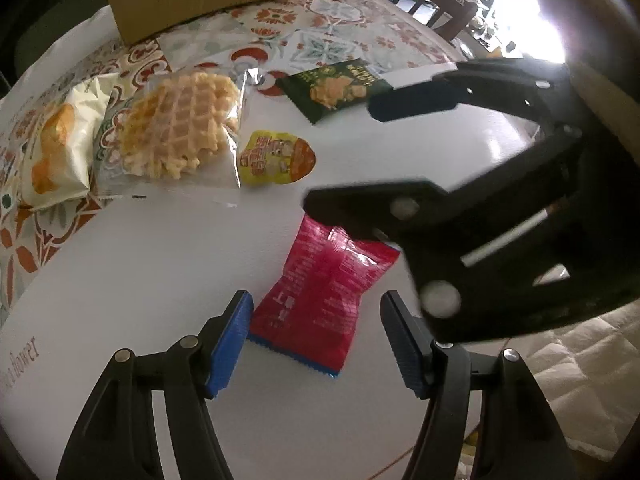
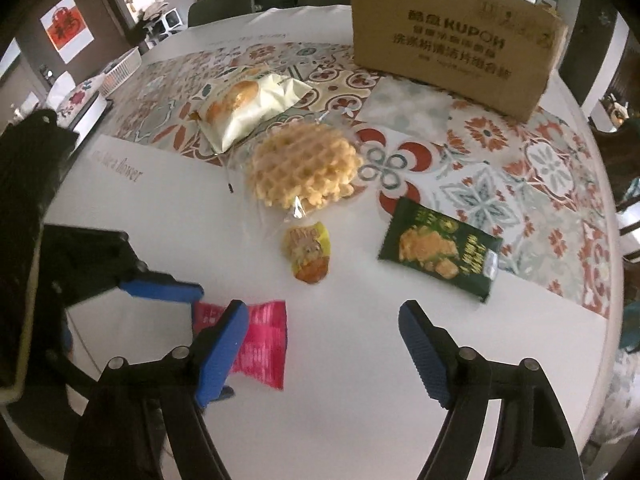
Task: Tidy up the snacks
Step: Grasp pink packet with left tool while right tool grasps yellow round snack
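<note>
Left tongs [image 1: 316,340] spread wide, red packet [image 1: 320,300] between tips near bench [image 1: 140,280] edge. Right tongs [image 2: 324,344] spread, holding nothing.

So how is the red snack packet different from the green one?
The red packet lies between the open left gripper fingers; the green packet lies farther off, with nothing around it. The red packet shows only small print, while the green packet has a picture of golden snacks on it. The green packet partly rests on the patterned cloth; the red packet sits on plain white. Both lie flat and sealed.
</note>
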Motion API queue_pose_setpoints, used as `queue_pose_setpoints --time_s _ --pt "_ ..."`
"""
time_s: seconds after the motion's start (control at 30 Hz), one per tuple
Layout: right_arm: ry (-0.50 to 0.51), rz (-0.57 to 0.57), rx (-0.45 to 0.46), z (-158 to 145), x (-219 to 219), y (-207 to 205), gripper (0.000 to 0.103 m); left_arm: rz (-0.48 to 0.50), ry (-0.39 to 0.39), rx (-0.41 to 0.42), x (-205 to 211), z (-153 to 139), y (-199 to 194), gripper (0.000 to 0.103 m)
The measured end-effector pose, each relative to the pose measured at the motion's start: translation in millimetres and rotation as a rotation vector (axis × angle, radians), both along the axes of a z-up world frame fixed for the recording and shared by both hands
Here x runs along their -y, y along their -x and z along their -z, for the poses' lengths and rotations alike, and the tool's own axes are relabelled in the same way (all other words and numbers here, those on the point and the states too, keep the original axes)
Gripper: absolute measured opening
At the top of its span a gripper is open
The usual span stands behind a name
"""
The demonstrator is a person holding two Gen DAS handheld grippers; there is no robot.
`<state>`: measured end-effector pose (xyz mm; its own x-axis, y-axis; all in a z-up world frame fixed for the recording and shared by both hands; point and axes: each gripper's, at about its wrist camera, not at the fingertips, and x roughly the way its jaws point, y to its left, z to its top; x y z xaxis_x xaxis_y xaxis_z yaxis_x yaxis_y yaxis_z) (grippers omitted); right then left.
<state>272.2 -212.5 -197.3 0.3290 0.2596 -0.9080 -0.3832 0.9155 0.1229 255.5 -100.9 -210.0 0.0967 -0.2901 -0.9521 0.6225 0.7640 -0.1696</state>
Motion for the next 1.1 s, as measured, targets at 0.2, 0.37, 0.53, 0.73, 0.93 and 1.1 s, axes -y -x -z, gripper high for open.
queue_pose_setpoints --time_s 0.2,0.37,0.53,0.73,0.93,1.1 --pt "-0.002 -0.028 -0.019 11.1 -12.1 -16.0 0.060 -0.008 -0.005 0.040 3.3 1.9 3.0 0.064" --pt "-0.027 -0.022 -0.028 18.9 -16.7 -25.8 0.051 -0.036 -0.002 0.067 -0.9 0.3 8.1 0.058" --pt "-0.012 -0.010 -0.037 26.4 -19.9 -30.0 0.034 -0.060 -0.002 0.096 -13.7 -2.6 11.7 0.043" --pt "0.006 -0.041 -0.029 26.7 -25.2 -26.9 0.023 -0.106 0.036 0.073 -25.1 -4.1 10.2 0.033" --pt "-0.002 -0.017 -0.040 23.4 -14.2 -16.0 0.023 -0.162 0.047 0.060 -34.9 -6.4 4.4 0.031" --pt "0.009 -0.019 -0.045 19.0 -9.9 -2.8 0.023 -0.177 0.056 0.096 -34.0 -17.8 5.0 0.031"
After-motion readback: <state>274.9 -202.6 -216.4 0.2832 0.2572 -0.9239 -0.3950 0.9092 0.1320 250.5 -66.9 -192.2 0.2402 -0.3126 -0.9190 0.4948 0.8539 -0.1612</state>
